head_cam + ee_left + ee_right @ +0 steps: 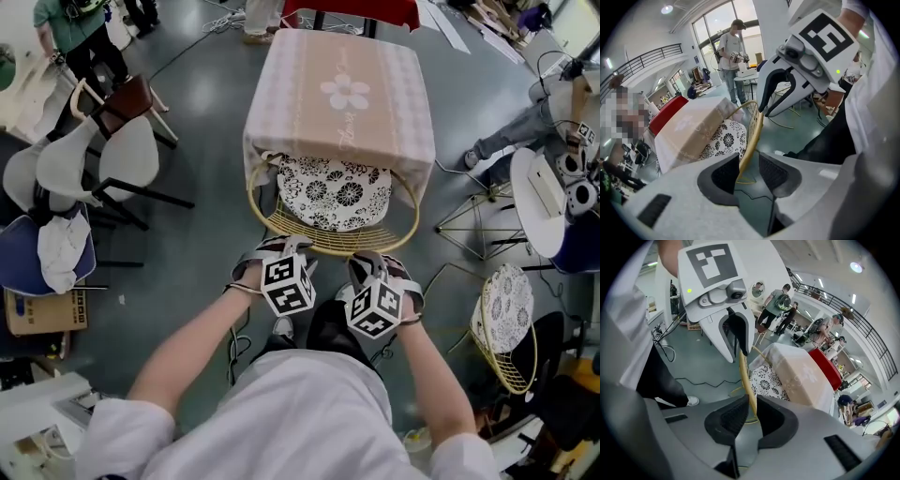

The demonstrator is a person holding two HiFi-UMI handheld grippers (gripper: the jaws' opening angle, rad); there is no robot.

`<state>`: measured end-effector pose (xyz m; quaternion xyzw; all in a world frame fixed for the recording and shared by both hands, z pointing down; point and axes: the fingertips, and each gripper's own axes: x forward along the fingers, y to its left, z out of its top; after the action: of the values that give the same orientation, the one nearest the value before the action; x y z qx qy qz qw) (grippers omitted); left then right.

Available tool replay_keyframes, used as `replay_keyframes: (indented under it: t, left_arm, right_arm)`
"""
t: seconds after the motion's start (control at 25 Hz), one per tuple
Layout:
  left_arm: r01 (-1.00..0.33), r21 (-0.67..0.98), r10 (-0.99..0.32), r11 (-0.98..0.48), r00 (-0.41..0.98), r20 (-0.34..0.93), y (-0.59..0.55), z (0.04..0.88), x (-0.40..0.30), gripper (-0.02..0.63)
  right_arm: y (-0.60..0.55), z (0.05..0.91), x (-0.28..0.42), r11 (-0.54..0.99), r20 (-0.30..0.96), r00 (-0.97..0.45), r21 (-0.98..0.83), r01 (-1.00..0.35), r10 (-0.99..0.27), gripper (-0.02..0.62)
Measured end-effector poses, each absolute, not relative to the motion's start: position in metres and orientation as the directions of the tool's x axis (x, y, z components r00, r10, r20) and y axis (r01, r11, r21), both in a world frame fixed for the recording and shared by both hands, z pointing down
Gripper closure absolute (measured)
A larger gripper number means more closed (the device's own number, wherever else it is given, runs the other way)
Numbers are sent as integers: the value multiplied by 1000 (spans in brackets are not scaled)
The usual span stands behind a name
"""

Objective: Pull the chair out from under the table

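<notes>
chair (330, 217): tucked under the table (339, 103) at the centre of the head view; only its flower-print cushion (335, 192) and golden wire back show below the cloth's lower edge.
back rim (323, 250): the topmost gold wire of the chair back. its long axis runs left to right across the head view and bows toward the bottom of the frame.
left gripper (750, 171): on the left part of the rim. its fingers stand wide with the rim passing up between the pads, close against one pad and with a clear gap to the other, so it has no hold.
right gripper (750, 414): on the right part of the rim, just beside the left one. its fingers are narrow and the pads appear to press the gold wire from both sides.
deciding relation: the rim already lies inside both pairs of fingers and crosses them. the pull would run toward the bottom of the head view, square to the rim's long axis.
nearer hand: neither; both sit on the rim, side by side.
judgement: with only one side clamped, a pull would likely swing the chair round; the left fingers need to close first.
</notes>
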<state>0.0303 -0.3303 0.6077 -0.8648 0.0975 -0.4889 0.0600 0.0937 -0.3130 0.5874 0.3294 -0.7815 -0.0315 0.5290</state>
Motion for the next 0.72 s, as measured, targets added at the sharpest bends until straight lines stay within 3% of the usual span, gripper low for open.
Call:
replay_keyframes:
  t: [0.2, 0.72]
  left_arm:
    - [-51, -206, -206, -977, 463, 862, -334, 620, 32, 482]
    - [86, -268, -223, -960, 349, 910, -350, 648, 33, 480]
  right_arm:
    - [-315, 597, 97, 825, 831, -231, 387, -413, -506, 535]
    - [-329, 638, 103, 903, 878, -224, 392, -175, -424, 517]
